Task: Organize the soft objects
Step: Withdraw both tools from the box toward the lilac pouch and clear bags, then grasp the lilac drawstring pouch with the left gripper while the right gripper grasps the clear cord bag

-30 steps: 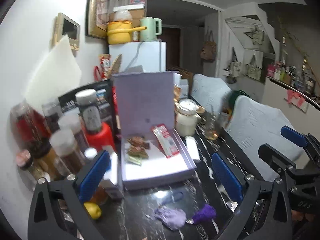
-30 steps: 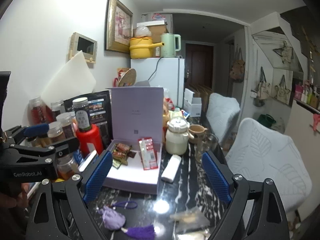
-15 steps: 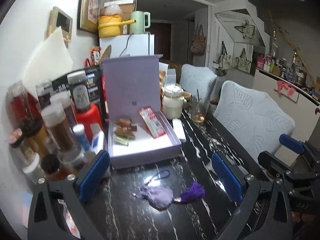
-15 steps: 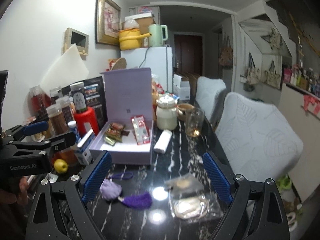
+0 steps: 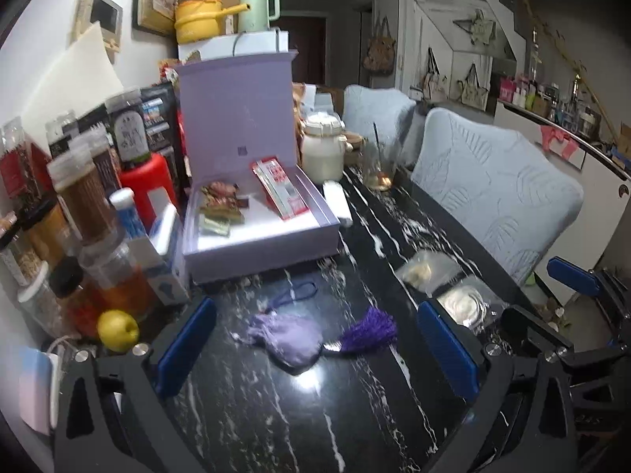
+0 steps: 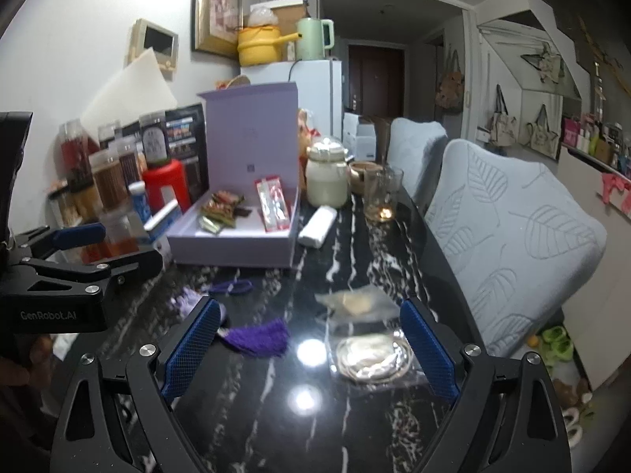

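L gripper [image 5: 315, 343] spread wide, empty, above black marble table [image 5: 355, 414]. Lilac sachet [image 5: 288, 335] w/ purple tassel [image 5: 370, 329] lies flat on table betw its fingers, near front of open lilac box [image 5: 260, 236]. R gripper [image 6: 307, 345] spread, empty, over clear packets [image 6: 370, 351]; tassel just beside its L finger

Marbled black table [image 5: 244, 414] under lavender sachet [image 5: 290, 337]

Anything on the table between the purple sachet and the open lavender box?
Only the sachet's own dark cord loop lies on the black marble before the lavender box; the left wrist view shows it best.
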A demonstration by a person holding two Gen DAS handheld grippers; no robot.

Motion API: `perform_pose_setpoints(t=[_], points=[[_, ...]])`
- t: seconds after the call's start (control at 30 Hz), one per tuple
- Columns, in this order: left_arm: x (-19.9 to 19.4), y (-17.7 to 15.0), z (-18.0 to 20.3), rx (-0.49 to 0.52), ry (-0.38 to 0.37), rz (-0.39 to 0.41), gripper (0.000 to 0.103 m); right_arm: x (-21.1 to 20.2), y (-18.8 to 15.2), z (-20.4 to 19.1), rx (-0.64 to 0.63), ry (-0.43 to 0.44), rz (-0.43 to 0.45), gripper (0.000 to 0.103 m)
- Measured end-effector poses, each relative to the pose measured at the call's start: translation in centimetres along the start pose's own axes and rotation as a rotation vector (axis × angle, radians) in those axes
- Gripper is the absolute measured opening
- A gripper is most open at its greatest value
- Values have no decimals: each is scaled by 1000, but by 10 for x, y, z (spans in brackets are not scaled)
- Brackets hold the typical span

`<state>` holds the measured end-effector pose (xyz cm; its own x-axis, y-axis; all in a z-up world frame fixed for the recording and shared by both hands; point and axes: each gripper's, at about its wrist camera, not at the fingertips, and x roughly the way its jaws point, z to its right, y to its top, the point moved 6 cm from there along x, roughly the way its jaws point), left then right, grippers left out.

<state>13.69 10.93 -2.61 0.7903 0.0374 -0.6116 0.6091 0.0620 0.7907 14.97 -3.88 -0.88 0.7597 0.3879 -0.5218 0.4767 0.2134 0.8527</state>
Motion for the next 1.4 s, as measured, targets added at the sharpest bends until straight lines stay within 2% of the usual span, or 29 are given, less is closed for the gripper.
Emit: perform_pose_setpoints(t=[0.37, 0.57, 0.83, 1.23, 1.4], points=[[38, -35, 15, -47, -53, -100, 103, 17, -42, 22, 40, 40, -86, 94], [54, -46, 8, -112, -54, -125, 103, 30, -60, 36, 79, 46, -135, 94], [79, -53, 0, -169, -59, -155, 103, 50, -72, 47, 100, 57, -157, 94], [125, -62, -25, -234, 31, -259, 103, 79, -74, 58, 113, 72, -189, 94], [132, -59, -29, -250, 39, -258, 103, 86, -71, 67, 114, 39, -199, 94]])
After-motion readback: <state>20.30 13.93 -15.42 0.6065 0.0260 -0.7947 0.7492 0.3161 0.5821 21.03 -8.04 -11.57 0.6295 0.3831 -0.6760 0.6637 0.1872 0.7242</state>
